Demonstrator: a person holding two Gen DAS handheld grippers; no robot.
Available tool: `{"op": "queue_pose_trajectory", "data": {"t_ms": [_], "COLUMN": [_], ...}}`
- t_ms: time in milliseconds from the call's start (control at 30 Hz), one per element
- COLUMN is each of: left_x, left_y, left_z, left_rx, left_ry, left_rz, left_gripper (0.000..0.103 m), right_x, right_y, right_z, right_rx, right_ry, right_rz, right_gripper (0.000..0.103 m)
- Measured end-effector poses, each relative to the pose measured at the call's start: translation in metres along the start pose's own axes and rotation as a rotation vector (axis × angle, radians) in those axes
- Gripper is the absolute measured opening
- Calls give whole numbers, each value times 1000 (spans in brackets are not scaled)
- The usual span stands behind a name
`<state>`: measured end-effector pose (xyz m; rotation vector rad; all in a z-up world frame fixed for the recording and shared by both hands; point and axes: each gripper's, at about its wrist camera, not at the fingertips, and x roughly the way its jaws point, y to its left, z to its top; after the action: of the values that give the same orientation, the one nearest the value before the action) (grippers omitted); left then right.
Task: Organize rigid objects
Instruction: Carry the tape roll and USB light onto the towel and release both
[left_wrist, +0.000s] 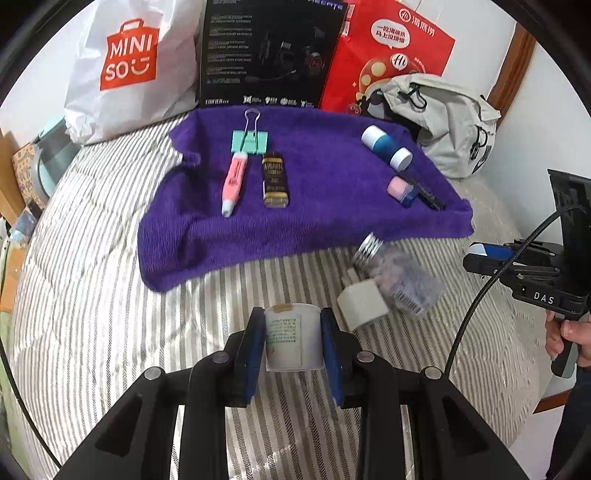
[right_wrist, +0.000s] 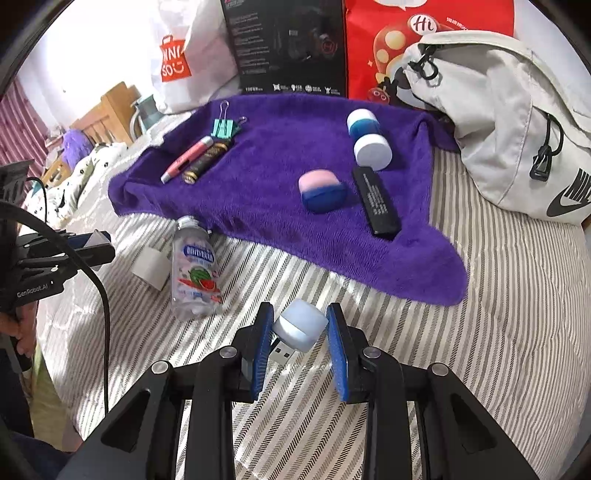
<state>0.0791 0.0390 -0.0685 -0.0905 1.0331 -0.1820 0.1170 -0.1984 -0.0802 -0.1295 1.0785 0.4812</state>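
Note:
In the left wrist view my left gripper (left_wrist: 292, 343) is shut on a small white labelled jar (left_wrist: 291, 338), held above the striped bedcover. My right gripper (right_wrist: 299, 332) is shut on a pale blue USB plug-in device (right_wrist: 301, 328), its metal plug pointing down-left. Ahead lies a purple towel (left_wrist: 295, 229). On its left are a green binder clip (left_wrist: 249, 142), a pink highlighter (left_wrist: 232, 181) and a brown-gold bar (left_wrist: 275, 179). On its right are a blue-white bottle (right_wrist: 367, 138), a pink-blue case (right_wrist: 321, 190) and a black stick (right_wrist: 376, 201).
A clear watermelon-label bottle (right_wrist: 194, 266) and a white cube (right_wrist: 151, 267) lie on the bedcover (right_wrist: 498, 295) just off the towel's near edge. Behind the towel stand a white shopping bag (left_wrist: 125, 66), a black box (left_wrist: 266, 55), a red bag (left_wrist: 391, 48) and a grey backpack (right_wrist: 498, 110).

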Motion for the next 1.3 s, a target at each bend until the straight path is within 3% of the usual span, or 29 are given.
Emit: {"op": "queue_pose_trajectory", "data": {"t_ms": [400,767,1000,1300], "left_x": [-5,8,18,32], "left_y": [3,13,19,29], "left_z": [36,68,81,86], "left_rx": [3,-7,-11,-29], "left_ry": [-37,-44,-39,-23], "left_rz": [-7,-6,-7,-16], "left_gripper": [28,28,28,28], "right_x": [-15,-3,25,85], "right_y": [-1,-8,-16,-22], "right_z": [33,74,110,139], "right_rx": [-26,-25,-25,-44], "right_ry": [-55,-79,-70,6], "right_rz": [27,55,52,2], "right_gripper": [29,29,29,29]}}
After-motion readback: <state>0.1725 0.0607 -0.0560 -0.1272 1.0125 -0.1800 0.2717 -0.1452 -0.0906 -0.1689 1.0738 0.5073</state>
